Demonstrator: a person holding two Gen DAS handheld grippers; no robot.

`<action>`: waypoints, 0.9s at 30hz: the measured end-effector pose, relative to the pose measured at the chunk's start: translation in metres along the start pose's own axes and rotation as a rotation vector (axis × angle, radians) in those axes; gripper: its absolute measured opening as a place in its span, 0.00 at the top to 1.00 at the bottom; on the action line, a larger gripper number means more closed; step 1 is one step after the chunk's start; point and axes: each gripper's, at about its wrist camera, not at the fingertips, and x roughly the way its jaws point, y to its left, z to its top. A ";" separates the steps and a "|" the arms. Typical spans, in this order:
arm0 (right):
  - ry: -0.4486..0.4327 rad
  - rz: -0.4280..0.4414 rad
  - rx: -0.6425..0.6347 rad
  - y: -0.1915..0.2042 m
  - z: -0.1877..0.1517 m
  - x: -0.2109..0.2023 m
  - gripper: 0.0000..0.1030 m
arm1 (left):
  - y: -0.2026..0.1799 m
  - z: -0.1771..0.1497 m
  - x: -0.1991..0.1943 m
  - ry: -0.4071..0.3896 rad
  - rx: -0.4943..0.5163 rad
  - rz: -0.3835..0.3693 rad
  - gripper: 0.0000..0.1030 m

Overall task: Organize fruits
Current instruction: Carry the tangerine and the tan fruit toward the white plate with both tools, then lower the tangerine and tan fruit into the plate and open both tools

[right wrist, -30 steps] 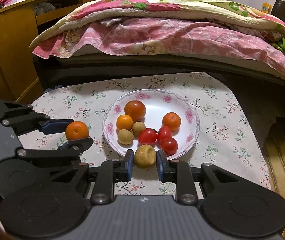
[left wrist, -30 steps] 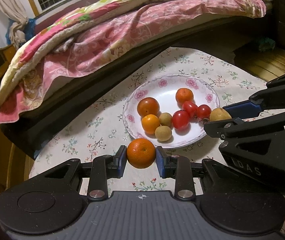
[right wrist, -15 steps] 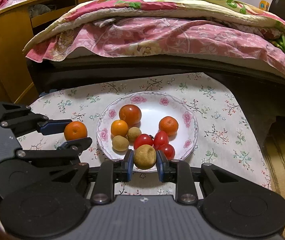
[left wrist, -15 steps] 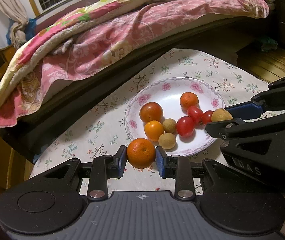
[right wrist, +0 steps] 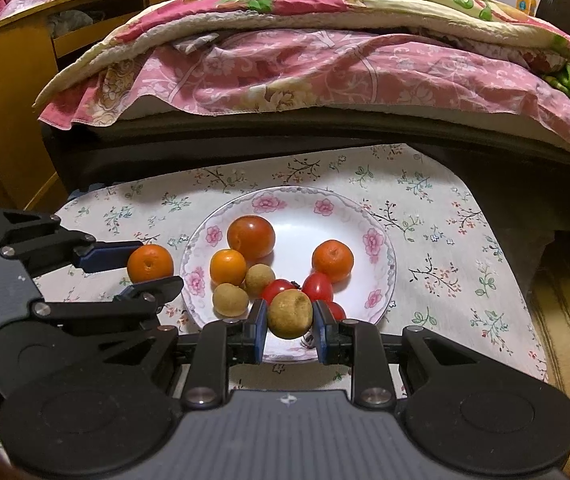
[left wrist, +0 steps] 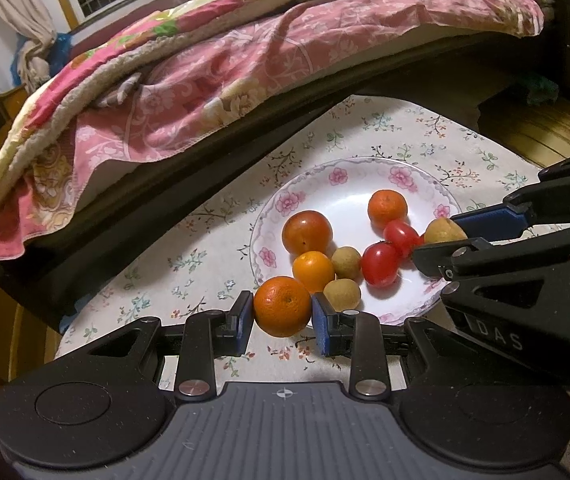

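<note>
At the near rim of the plate (right wrist: 381,240), the left gripper (left wrist: 283,312) clamps an orange (left wrist: 282,306) and the right gripper (right wrist: 290,316) clamps a brown fruit (right wrist: 290,314); released too early, either could roll off the crowded plate

Fruit plate on a table before a bed, a gripper at each near side

The white flower-rimmed plate (right wrist: 373,240) sits on the floral-clothed table (right wrist: 437,216), with the bed under its pink quilt (right wrist: 309,68) behind it. In the plate lie a large red-orange tomato (right wrist: 251,237) at the back left, an orange mandarin (right wrist: 332,261) to the right, a smaller orange (right wrist: 227,267) and two tan round fruits (right wrist: 229,300) at the front left, and red cherry tomatoes (right wrist: 318,286) near the front. The left gripper (left wrist: 283,316) holds an orange mandarin (left wrist: 283,306) just left of the rim; the right gripper (right wrist: 290,322) holds a brown kiwi-like fruit (right wrist: 290,314) over the plate's near edge.
</note>
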 end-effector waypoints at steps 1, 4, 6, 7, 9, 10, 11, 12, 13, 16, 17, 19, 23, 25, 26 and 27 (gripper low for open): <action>-0.001 0.001 0.004 0.000 0.001 0.001 0.73 | 0.001 0.001 0.001 0.000 -0.003 -0.001 0.62; -0.003 0.003 0.010 -0.002 0.004 0.004 0.73 | 0.003 0.003 0.004 -0.001 -0.011 -0.004 0.61; -0.003 0.003 0.013 -0.003 0.006 0.007 0.73 | 0.004 0.005 0.007 0.001 -0.016 -0.008 0.61; -0.002 0.003 0.016 -0.004 0.008 0.009 0.73 | 0.005 0.005 0.008 0.002 -0.019 -0.012 0.61; -0.004 0.006 0.027 -0.006 0.010 0.012 0.73 | 0.005 0.007 0.012 0.007 -0.027 -0.025 0.62; -0.006 0.015 0.035 -0.006 0.012 0.013 0.73 | 0.004 0.008 0.014 0.009 -0.026 -0.037 0.64; -0.007 0.025 0.034 -0.005 0.013 0.014 0.73 | 0.002 0.009 0.015 0.008 -0.022 -0.049 0.62; -0.013 0.019 0.029 -0.003 0.015 0.015 0.73 | -0.002 0.010 0.017 0.007 -0.012 -0.044 0.66; -0.023 0.014 0.026 -0.002 0.016 0.015 0.73 | -0.004 0.011 0.017 0.002 -0.006 -0.045 0.62; -0.027 -0.002 0.029 -0.004 0.020 0.019 0.73 | 0.001 0.015 0.025 0.012 -0.046 -0.083 0.61; -0.027 -0.009 0.035 -0.007 0.020 0.020 0.73 | 0.004 0.015 0.029 0.016 -0.057 -0.081 0.61; -0.020 -0.014 0.059 -0.013 0.021 0.023 0.73 | 0.012 0.016 0.032 0.023 -0.075 -0.075 0.61; -0.014 -0.006 0.066 -0.018 0.019 0.023 0.73 | 0.040 0.005 0.021 0.045 -0.135 -0.114 0.58; -0.011 0.000 0.060 -0.018 0.017 0.021 0.73 | 0.055 -0.010 0.010 0.058 -0.164 -0.133 0.49; -0.007 0.004 0.054 -0.016 0.016 0.021 0.73 | 0.061 -0.016 0.008 0.064 -0.177 -0.135 0.45; -0.004 0.006 0.051 -0.015 0.014 0.021 0.73 | 0.066 -0.022 0.009 0.073 -0.192 -0.127 0.44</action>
